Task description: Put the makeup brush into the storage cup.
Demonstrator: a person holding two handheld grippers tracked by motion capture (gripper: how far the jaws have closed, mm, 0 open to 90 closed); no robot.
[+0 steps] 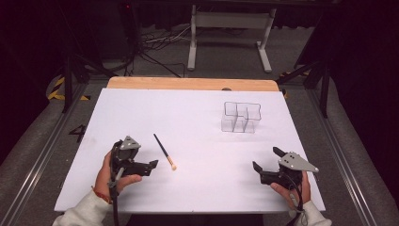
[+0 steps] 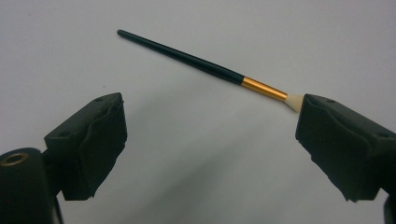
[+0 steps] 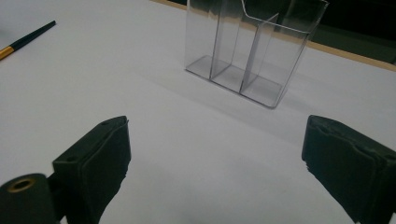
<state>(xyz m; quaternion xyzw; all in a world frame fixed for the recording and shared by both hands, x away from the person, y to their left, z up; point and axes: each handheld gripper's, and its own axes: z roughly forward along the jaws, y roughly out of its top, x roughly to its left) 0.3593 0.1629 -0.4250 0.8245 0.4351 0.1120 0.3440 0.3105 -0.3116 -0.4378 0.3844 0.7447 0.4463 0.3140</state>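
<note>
The paintbrush [image 1: 164, 151] lies flat on the white table [image 1: 197, 188], bristle tip toward me, just right of my left gripper [image 1: 151, 167]. I see that gripper's jaws spread wide, nothing between them. My right gripper [image 1: 267, 165] is spread too, well apart, below the clear 3-slot organizer [image 1: 240, 117].

White table [image 1: 141, 108] w/ wood edge, grey carpet floor [image 1: 226, 56], dark room.
</note>
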